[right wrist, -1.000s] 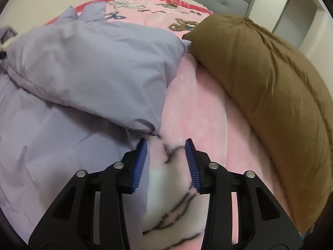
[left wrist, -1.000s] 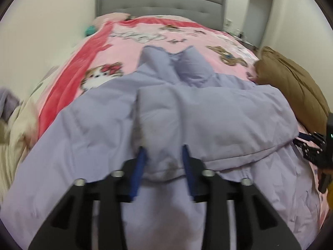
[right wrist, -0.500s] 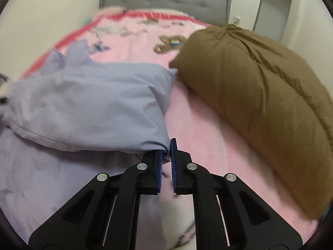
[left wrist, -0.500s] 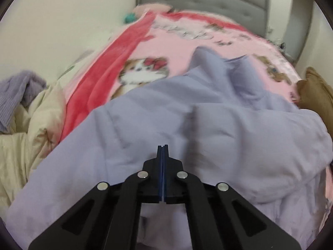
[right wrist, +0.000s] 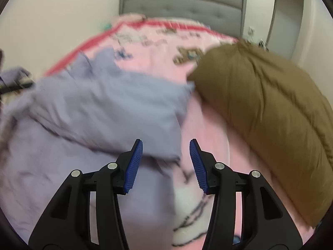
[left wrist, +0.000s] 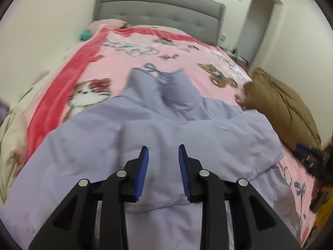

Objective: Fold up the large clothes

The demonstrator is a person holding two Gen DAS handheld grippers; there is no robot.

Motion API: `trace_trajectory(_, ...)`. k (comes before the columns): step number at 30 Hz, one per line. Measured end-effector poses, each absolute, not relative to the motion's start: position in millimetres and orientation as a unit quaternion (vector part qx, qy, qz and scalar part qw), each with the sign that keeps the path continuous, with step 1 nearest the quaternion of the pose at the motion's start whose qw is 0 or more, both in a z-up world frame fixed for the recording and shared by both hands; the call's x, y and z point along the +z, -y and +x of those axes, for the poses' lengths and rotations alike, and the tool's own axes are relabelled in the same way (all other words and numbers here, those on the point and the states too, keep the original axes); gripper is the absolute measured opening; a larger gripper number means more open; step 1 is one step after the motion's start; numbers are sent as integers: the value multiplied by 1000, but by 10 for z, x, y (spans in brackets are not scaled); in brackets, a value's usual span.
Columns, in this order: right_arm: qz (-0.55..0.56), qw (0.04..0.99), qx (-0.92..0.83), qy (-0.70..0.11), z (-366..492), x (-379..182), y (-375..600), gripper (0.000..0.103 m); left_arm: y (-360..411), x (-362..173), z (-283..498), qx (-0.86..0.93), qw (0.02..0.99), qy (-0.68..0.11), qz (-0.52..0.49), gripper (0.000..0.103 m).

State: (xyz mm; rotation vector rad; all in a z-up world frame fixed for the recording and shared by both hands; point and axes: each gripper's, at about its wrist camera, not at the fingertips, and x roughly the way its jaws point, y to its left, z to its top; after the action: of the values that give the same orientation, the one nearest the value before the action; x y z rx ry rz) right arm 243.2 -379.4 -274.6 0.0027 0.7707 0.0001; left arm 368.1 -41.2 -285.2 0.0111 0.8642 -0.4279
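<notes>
Home bedroom: bed with grey padded headboard, pink cartoon blanket, doorway.

Left gripper reopened, right gripper reopened, both off jacket

Large lavender padded jacket spread flat across pink cartoon-print blanket, collar end pointing toward headboard. Two rounded collar flaps stand up at far end, side by side. One sleeve folded over body, forming puffy upper layer with soft creases; its lower edge lies across hem area. Right side of jacket ends just beside brown padded garment, bulky and rumpled, lying along blanket's right edge.
</notes>
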Motion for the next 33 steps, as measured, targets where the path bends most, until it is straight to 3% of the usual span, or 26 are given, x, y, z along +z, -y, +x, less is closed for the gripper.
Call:
trace_trajectory(9, 50, 902, 17, -428, 3497, -2978, 3742, 38, 856, -3226, 3993, -188, 852, -483, 67, 30)
trace_trajectory(11, 57, 893, 20, -447, 3652, -3118, 3677, 38, 817, -3273, 4010, -178, 850, -491, 68, 37)
trace_trajectory(21, 10, 869, -2, -494, 3833, -3596, 3415, 39, 627, -3415, 4016, -173, 840, -511, 56, 40)
trace_trajectory(24, 27, 897, 10, -441, 3622, -3341, 3435, 49, 619, -3271, 3941, -164, 858, -485, 52, 43)
trace_trajectory(25, 32, 914, 10, -405, 3478, -3201, 3438, 65, 625, -3190, 3888, -163, 868, -466, 55, 48)
trace_trajectory(26, 34, 926, 12, -376, 3352, -3096, 3432, 72, 636, -3138, 3853, -165, 874, -454, 58, 54)
trace_trajectory(29, 35, 932, 20, -360, 3171, -2992, 3421, 71, 703, -3082, 3798, -178, 873, -449, 60, 57)
trace_trajectory(33, 25, 914, 27, -404, 3178, -3267, 3350, 70, 753, -3252, 3822, -164, 864, -473, 64, 57)
